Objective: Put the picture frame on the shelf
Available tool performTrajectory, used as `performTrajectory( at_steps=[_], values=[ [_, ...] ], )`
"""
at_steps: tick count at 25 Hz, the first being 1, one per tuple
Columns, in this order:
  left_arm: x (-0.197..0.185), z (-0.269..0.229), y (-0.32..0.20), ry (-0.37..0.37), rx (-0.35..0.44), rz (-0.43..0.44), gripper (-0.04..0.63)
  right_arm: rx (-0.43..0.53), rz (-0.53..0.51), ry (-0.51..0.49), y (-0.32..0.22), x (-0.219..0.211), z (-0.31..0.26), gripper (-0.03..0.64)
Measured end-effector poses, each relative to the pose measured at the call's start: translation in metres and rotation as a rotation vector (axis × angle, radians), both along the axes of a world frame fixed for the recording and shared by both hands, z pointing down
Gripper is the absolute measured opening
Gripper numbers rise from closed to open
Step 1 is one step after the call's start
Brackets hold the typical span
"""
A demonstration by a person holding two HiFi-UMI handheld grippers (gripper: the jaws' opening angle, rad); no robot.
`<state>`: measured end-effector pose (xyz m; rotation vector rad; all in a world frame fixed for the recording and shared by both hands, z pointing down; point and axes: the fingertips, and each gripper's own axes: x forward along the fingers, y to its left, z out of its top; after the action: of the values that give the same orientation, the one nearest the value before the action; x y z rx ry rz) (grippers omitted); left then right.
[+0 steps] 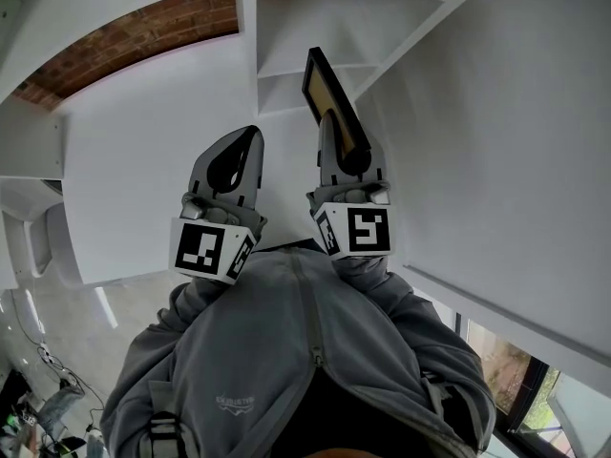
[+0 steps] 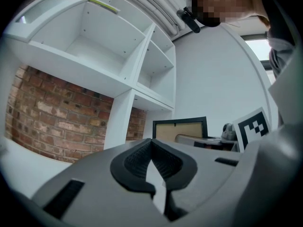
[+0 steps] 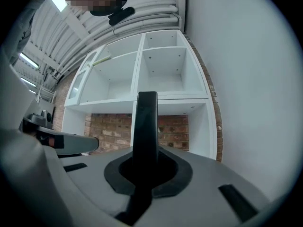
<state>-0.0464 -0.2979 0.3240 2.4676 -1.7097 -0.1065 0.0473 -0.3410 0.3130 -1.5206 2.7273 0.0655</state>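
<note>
The picture frame, black-edged with a tan back, sticks out forward from my right gripper, which is shut on its lower edge. In the right gripper view the picture frame stands edge-on between the pads of my right gripper, in front of the white shelf unit. My left gripper is beside it on the left, shut and holding nothing. In the left gripper view the closed jaws of my left gripper meet, and the picture frame shows to the right. The white shelf unit lies ahead with bare compartments.
A brick wall shows behind the lower opening of the shelf unit, and also in the right gripper view as brick wall. A plain white wall runs along the right. A person's grey jacket fills the bottom of the head view.
</note>
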Motion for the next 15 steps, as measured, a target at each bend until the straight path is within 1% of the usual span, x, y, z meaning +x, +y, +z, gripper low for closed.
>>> performTrajectory(
  at_steps=[6,12,14,15],
  values=[
    [-0.004,-0.006,-0.006,0.024,-0.01,-0.043,0.006,0.031,-0.046,0.078,-0.014,-0.011,-0.01,0.034],
    [-0.007,-0.006,-0.013,0.03,-0.013,-0.082,0.006,0.113,-0.074,0.169,-0.029,-0.024,-0.016,0.034],
    [-0.008,-0.004,-0.016,0.033,-0.02,-0.089,0.007,0.159,-0.085,0.247,-0.035,-0.031,-0.016,0.034],
    [-0.008,-0.003,-0.018,0.033,-0.022,-0.092,0.006,0.179,-0.093,0.315,-0.038,-0.033,-0.013,0.034]
  ],
)
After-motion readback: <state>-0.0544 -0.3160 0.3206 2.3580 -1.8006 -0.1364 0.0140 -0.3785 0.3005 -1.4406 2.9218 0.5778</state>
